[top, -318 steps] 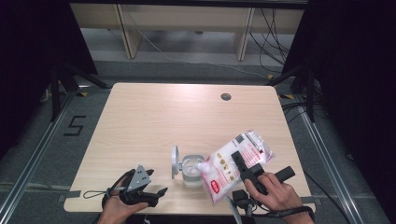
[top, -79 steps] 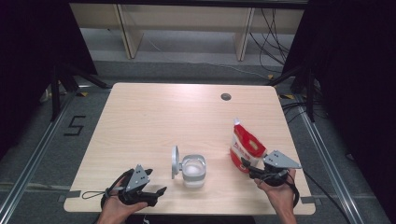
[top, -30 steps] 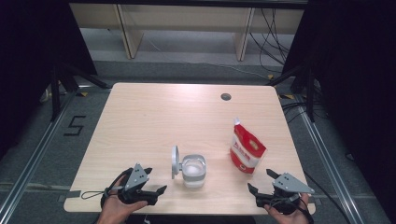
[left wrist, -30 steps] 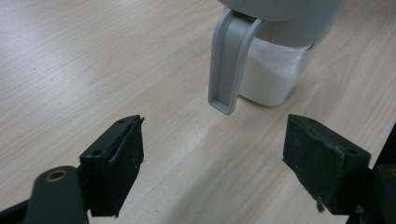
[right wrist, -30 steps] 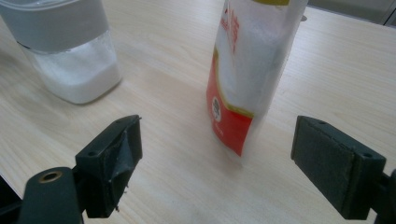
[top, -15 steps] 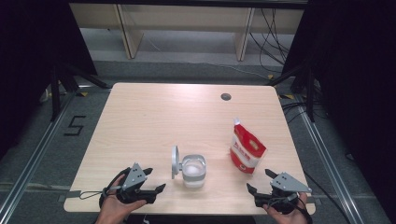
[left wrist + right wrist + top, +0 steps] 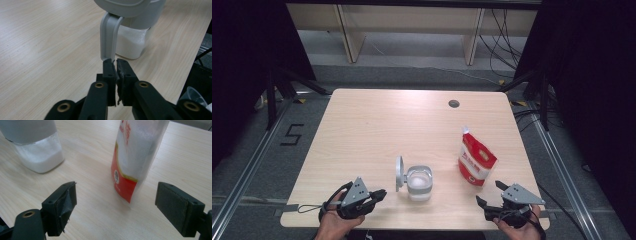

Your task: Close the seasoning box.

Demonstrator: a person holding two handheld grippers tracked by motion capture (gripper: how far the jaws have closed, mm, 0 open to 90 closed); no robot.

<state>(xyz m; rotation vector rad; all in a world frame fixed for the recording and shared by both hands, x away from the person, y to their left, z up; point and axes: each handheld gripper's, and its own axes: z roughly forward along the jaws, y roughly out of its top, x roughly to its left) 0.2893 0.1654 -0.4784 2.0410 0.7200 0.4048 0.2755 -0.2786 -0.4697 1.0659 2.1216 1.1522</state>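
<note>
A clear jar (image 7: pixel 419 183) holding white powder stands near the table's front, its grey lid (image 7: pixel 399 173) swung open on the left side. A red and white bag (image 7: pixel 476 162) stands upright to its right. My left gripper (image 7: pixel 379 193) rests at the front edge, pointing at the jar. In the left gripper view its jaws have just been closing and my left gripper (image 7: pixel 114 63) is shut with nothing between the pads, right below the lid's grey strap (image 7: pixel 109 37). My right gripper (image 7: pixel 490 192) lies open in front of the bag (image 7: pixel 135 157), not touching it.
The wooden table (image 7: pixel 377 125) has a dark cable hole (image 7: pixel 454 103) at the back right. The jar (image 7: pixel 37 152) sits left of the bag in the right gripper view. Dark floor and metal rails surround the table.
The bag, earlier tilted over the jar in my right gripper, now stands alone on the table. My right gripper has let go and drawn back to the front edge. The left jaws have closed.
</note>
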